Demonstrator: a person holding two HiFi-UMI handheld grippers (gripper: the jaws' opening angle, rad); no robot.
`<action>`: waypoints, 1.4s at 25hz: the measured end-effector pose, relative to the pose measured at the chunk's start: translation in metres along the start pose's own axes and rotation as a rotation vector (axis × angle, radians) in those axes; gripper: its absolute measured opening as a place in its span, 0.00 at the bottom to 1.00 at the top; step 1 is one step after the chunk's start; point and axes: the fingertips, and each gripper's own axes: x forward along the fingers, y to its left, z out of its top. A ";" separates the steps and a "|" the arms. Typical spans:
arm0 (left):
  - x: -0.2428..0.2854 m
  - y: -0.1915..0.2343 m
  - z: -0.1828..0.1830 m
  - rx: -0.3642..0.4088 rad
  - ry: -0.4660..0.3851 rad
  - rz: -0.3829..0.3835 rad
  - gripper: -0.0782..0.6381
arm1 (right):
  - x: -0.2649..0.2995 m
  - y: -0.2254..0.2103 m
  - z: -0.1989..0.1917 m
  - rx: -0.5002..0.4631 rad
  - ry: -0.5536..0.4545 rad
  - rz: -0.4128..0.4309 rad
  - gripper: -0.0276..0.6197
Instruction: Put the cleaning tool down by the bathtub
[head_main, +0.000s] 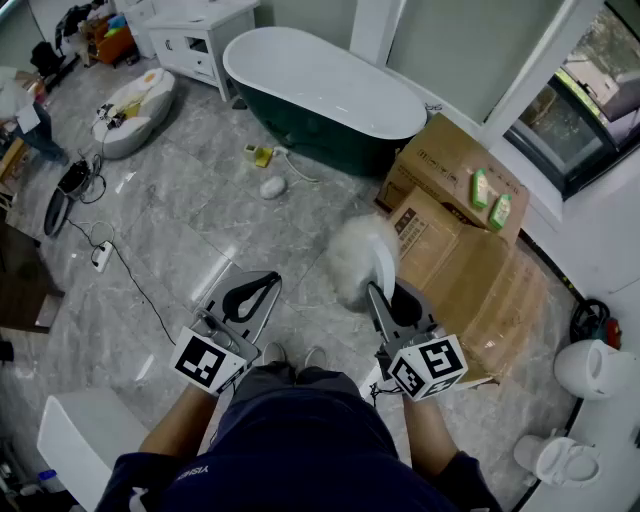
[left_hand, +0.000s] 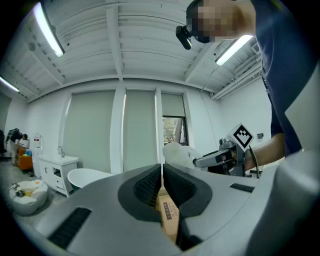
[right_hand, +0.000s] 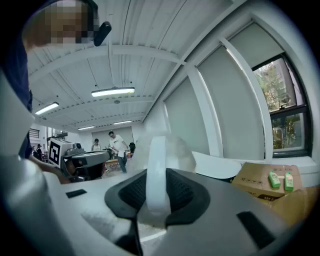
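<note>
Grip on the right side: right gripper (head_main: 385, 292) part closed, both ribbed pads pressed against the narrow white handle of the cleaning tool (head_main: 358, 255). Handle upright between the jaws in the right gripper view, fluffy pale head just past the fingertips. Tool held up off the grey marble floor (head_main: 190, 230), in front of the person, near the 2 cardboard boxes (head_main: 470, 260) in the head view. Well apart from the bathtub (head_main: 320, 80), not yet set down beside it.

Left gripper (head_main: 262, 285) pressed together, dark pads meeting along 1 thin line in the left gripper view, nothing pinched between them. Only a strip of cardboard box visible through the gap lower down, far behind the jaws. Held roughly level, beside the right gripper but apart from it, no contact with the tool.

Bathtub dark green outside, white inside, against the far wall next to a white cabinet (head_main: 200, 35). Small white object (head_main: 272, 187) and yellow-green item (head_main: 261, 155) on the floor near the tub's side. 2 green bottles (head_main: 488, 198) lying on top of the farther box.
</note>
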 end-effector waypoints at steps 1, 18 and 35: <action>0.000 0.000 0.000 0.000 -0.002 -0.001 0.16 | 0.001 0.000 -0.001 -0.001 0.000 -0.001 0.19; 0.000 0.002 -0.007 -0.016 0.007 -0.004 0.16 | 0.008 0.002 -0.005 0.016 0.004 0.001 0.19; 0.024 -0.009 -0.014 -0.021 0.012 0.040 0.16 | 0.006 -0.026 -0.008 0.003 0.014 0.052 0.19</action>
